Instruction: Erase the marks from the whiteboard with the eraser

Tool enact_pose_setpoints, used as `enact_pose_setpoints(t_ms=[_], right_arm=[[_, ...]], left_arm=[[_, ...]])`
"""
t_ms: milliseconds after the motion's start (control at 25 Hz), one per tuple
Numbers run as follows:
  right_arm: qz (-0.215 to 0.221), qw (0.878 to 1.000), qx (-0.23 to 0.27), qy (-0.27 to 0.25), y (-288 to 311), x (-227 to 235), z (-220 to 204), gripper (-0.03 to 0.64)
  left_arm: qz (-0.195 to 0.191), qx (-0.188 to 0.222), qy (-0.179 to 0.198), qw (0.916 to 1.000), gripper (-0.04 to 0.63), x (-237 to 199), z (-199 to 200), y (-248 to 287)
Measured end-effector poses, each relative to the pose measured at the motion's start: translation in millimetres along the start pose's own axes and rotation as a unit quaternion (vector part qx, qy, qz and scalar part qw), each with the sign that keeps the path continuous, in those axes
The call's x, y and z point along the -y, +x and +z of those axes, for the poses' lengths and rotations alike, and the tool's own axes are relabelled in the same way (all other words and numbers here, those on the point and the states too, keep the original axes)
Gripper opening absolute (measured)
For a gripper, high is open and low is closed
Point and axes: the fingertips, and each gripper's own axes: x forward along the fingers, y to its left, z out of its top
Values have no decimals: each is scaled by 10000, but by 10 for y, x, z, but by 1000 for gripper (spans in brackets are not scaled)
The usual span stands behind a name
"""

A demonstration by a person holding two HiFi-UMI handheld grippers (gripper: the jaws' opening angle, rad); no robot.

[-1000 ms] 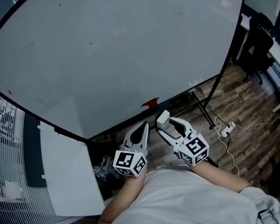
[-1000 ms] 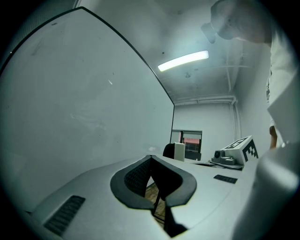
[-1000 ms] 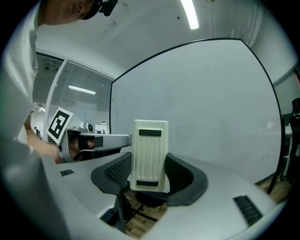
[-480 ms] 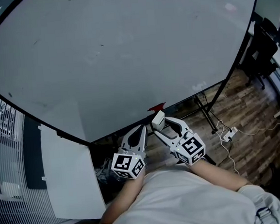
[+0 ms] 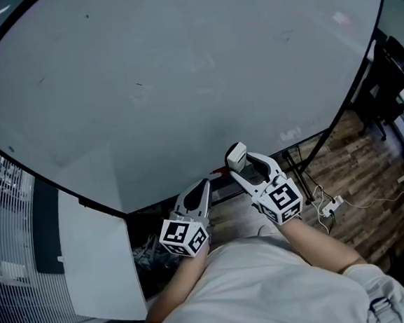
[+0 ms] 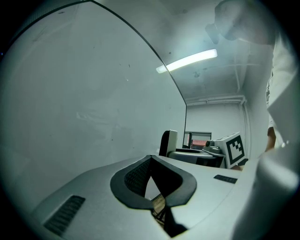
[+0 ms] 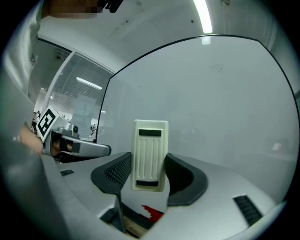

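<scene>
The whiteboard (image 5: 181, 89) looked smooth and faintly glossy, with dull smudges. The eraser (image 7: 150, 150) was matt cream plastic with a ribbed back. The right gripper (image 7: 149, 161) had a matt grey plastic shell, and its pads (image 7: 117, 174) were black and finely textured. The floor (image 5: 359, 154) was wood plank.

An office or meeting room is indicated: a large whiteboard (image 5: 181, 89) on a stand is set over a wood-patterned floor (image 5: 359, 154), on which a white power strip (image 5: 330, 204) with trailing cables is laid. A dark swivel chair (image 5: 392, 81) is seen at the right edge, and a strip light (image 6: 187, 61) is mounted overhead. Glazed partitions (image 7: 77, 98) are shown, and what may be a lit monitor (image 6: 200, 139) is glimpsed beyond the board.
</scene>
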Motion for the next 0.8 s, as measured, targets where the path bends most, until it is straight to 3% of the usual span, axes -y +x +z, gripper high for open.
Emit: enact_pose_setpoints(t_ms=[200,440,520,640,800], right_arm=[[-239,9965,140,-793,43,570,366,233],[-368,9760,511,-2085,5,1162,1113,233],[-380,9611,610,-2669,-25,1261,1420,233],[-511,9284,645,-3623,-71,1364,1846,233],[-704,8943,777,-4350,-144,1459,2294,233]], left_arm=[[-25,21,-92,10000,8,56,15,289],[10,8,-109,9999,8,98,-4,560],[25,11,-141,9999,8,94,-3,623],[108,40,-178,9998,8,69,2,689],[238,23,-230,9995,8,59,-27,699]])
